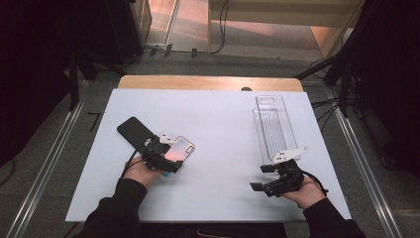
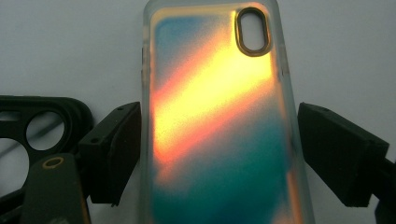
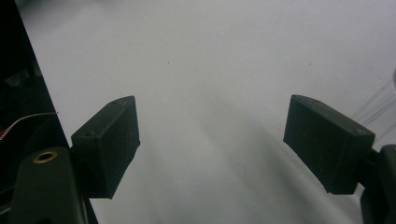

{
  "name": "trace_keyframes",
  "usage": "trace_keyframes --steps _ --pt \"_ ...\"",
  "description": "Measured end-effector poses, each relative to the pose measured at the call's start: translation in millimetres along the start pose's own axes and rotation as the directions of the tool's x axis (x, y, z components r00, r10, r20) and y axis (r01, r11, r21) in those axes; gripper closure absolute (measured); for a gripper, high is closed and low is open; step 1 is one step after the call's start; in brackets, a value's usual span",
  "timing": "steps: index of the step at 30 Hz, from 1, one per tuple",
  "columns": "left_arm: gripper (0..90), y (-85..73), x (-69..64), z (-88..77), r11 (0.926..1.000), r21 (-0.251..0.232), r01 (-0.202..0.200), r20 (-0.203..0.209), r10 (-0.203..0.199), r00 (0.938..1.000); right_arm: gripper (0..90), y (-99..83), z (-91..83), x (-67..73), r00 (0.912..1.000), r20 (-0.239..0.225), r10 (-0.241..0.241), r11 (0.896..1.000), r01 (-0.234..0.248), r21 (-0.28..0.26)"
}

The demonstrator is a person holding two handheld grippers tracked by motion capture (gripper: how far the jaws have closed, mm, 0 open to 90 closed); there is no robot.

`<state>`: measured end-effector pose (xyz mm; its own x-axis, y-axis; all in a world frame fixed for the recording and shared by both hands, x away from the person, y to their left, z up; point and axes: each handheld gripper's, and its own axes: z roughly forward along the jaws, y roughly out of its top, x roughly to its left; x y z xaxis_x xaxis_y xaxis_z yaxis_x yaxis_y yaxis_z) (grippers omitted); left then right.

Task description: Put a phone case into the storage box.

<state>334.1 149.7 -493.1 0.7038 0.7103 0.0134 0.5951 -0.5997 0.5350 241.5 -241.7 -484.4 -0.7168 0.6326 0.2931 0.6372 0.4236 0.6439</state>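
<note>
An iridescent phone case (image 1: 182,148) lies back up on the white board, orange and teal with a gold-rimmed camera hole (image 2: 254,30). My left gripper (image 1: 173,154) straddles the near end of that case (image 2: 210,121). Its left pad (image 2: 116,149) stands right at the case's edge. A thin strip of white shows between the case and the right pad (image 2: 336,149). My right gripper (image 1: 261,177) rests at the front right, and in its own view the right gripper (image 3: 210,140) stands open over bare white board.
A black phone case (image 1: 134,130) lies just left of the iridescent one, and the black phone case (image 2: 42,126) shows its round camera cutouts. A clear plastic tray (image 1: 271,126) lies at the back right. The white board (image 1: 213,119) covers a wooden table (image 1: 208,82).
</note>
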Motion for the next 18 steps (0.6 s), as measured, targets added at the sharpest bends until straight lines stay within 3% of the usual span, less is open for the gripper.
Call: trace_keyframes --steps 7,12,18 --pt "17.1 0.7 4.3 -3.8 0.9988 -0.012 0.048 0.040 -0.048 0.9981 16.4 0.6 -1.8 0.4 1.0000 0.001 0.006 1.000 -0.006 -0.016" --pt "17.0 3.7 7.2 -14.5 0.9958 -0.051 0.076 0.066 -0.072 0.9952 16.3 1.1 -2.5 0.6 1.0000 -0.001 0.008 1.000 -0.008 -0.024" --pt "17.0 9.3 4.3 -30.5 0.9923 -0.094 0.081 0.110 -0.070 0.9915 16.3 2.6 -3.6 1.7 0.9999 0.004 0.010 0.999 -0.010 -0.037"
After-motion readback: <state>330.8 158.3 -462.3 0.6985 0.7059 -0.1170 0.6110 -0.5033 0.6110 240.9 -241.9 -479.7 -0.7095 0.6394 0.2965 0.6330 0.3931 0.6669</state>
